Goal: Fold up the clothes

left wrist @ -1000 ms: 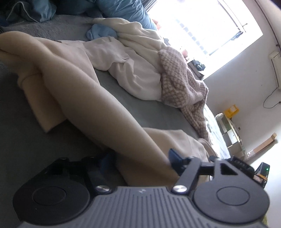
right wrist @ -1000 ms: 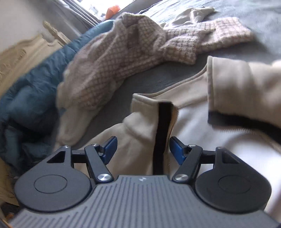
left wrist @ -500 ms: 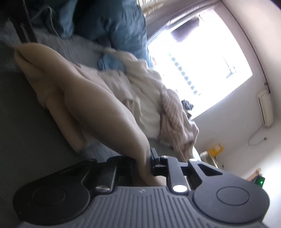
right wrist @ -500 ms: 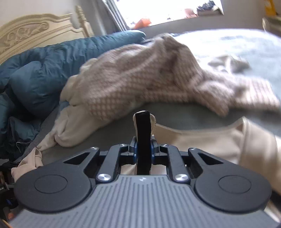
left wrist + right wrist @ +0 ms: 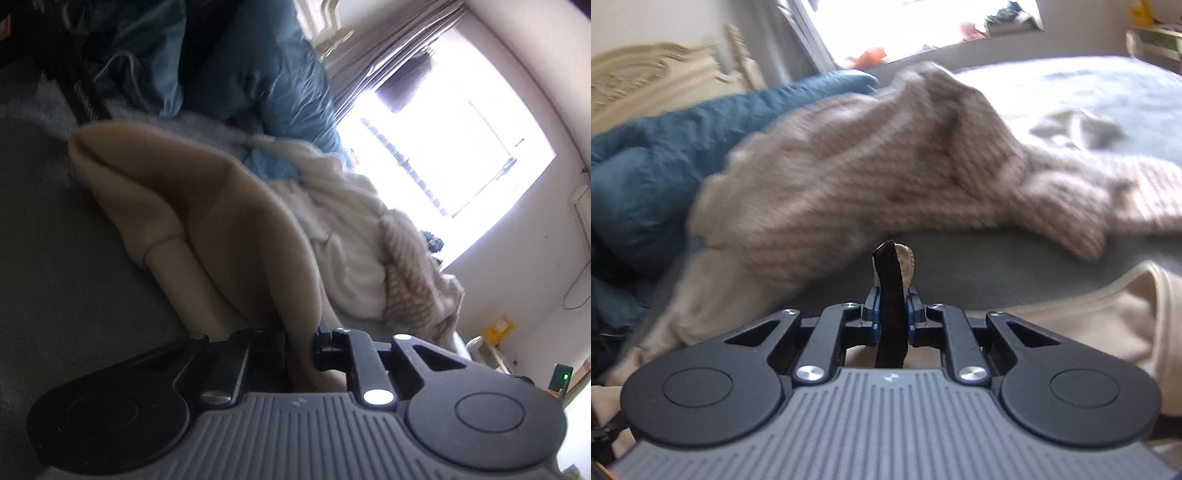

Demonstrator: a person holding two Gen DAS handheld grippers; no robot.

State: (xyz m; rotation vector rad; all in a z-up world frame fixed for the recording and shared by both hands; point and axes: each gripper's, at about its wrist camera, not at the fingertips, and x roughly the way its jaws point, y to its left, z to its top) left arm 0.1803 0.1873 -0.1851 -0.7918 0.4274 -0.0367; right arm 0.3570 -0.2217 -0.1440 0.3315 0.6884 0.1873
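Two grippers each have hold of the same beige garment [image 5: 236, 236], which lies partly lifted over the grey bed cover [image 5: 62, 258].

Left gripper [image 5: 301, 347]: jaws drawn nearly together, pinching a thick fold of the beige cloth. From this grip the fabric rises and runs away in a long ridge toward the far end of the bed, where it ends in a rounded bunch. A sleeve-like part with a cuff seam hangs to the left of the ridge and rests on the cover.

Right gripper [image 5: 892, 314]: jaws nearly closed on a narrow edge of the garment, where a black strip [image 5: 891, 295] stands upright between the blue pads, with a bit of beige cloth showing behind its top. The rest of the beige garment [image 5: 1108, 314] trails off to the right, lying on the bed cover [image 5: 979, 266].

Surroundings, right wrist view: a checked knit garment [image 5: 886, 173] is heaped just beyond the gripper, apart from the held edge. Behind it lies a teal duvet [image 5: 665, 147], then a cream carved headboard [image 5: 646, 81] and a bright window [image 5: 894, 22].

Surroundings, left wrist view: a white garment [image 5: 343, 236] is piled beside the beige ridge, with the checked knit garment [image 5: 417, 273] against its far side. Both views are blurred in parts.
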